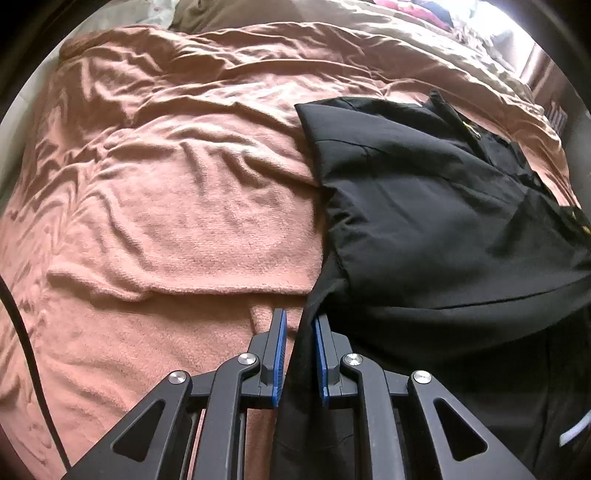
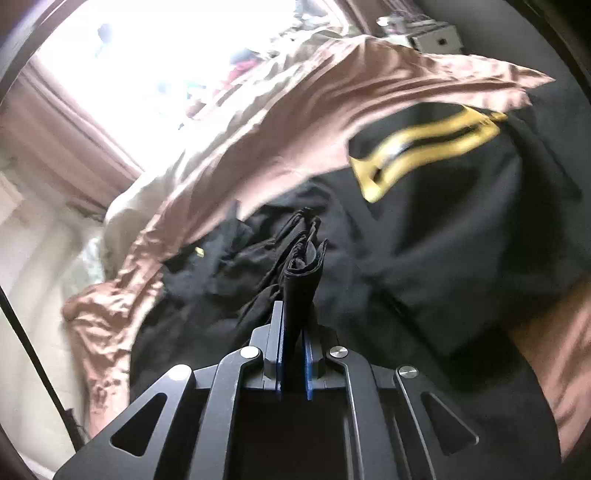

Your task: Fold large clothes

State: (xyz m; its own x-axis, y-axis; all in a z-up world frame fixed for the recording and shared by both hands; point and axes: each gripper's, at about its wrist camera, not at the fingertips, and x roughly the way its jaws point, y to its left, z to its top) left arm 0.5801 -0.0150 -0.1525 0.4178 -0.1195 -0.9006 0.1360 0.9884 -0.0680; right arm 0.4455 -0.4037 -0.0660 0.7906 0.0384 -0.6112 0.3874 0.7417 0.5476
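A large black garment (image 1: pixel 424 206) lies spread on the right part of a pink blanket (image 1: pixel 166 184) that covers a bed. My left gripper (image 1: pixel 300 317) is shut on the garment's near left edge, and the cloth hangs down between its blue pads. In the right wrist view the same black garment (image 2: pixel 443 240) shows a gold print (image 2: pixel 424 147) on its far part. My right gripper (image 2: pixel 293 314) is shut on a bunched, folded edge of the cloth that sticks up past its fingertips. This view is blurred.
The wrinkled pink blanket (image 2: pixel 258 129) reaches to the bed's edges. A bright window (image 2: pixel 129 74) with a curtain (image 2: pixel 66 122) stands beyond the bed, and a white drawer unit (image 2: pixel 436 40) beside it. Coloured clothes (image 1: pixel 424 11) lie at the far end. A dark cable (image 1: pixel 22 332) hangs at left.
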